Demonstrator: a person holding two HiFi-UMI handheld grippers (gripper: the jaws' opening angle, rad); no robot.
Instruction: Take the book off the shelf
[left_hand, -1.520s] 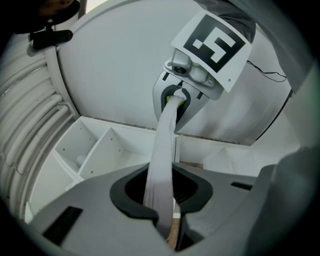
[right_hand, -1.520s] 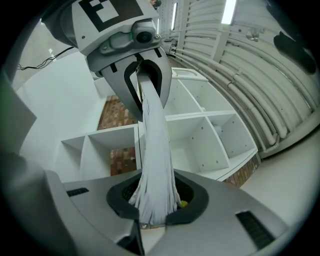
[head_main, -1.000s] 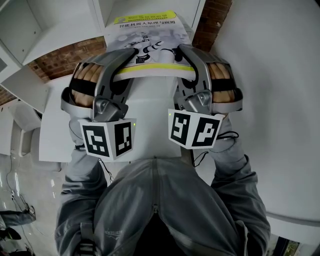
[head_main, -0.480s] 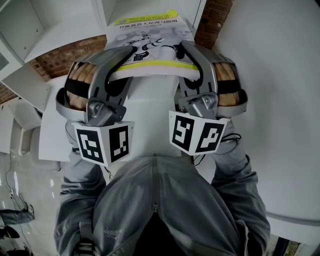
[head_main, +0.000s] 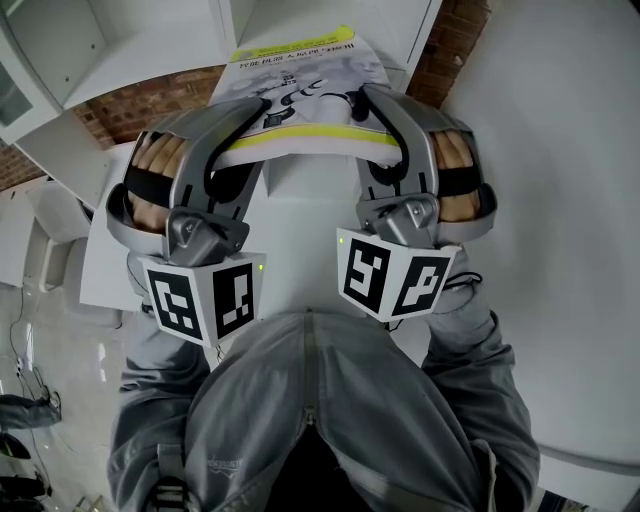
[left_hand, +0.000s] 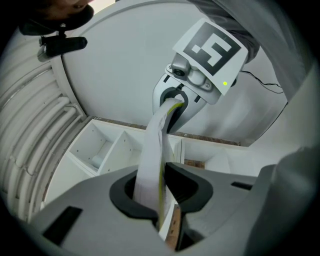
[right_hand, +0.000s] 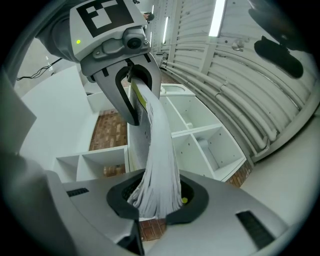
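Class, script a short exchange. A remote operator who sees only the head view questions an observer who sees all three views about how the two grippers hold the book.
Operator: From above, the left gripper and right gripper both reach the book. Is the left one actually on it?
Observer: Yes. The left gripper view shows the book between its jaws with the pads against it, though the jaws are opening slightly.
Operator: And the right one?
Observer: The right gripper view shows its pads pinched on the book's fanned page edge.
Operator: Does the book lie flat between them?
Observer: No. In both gripper views it curves from one gripper to the other.
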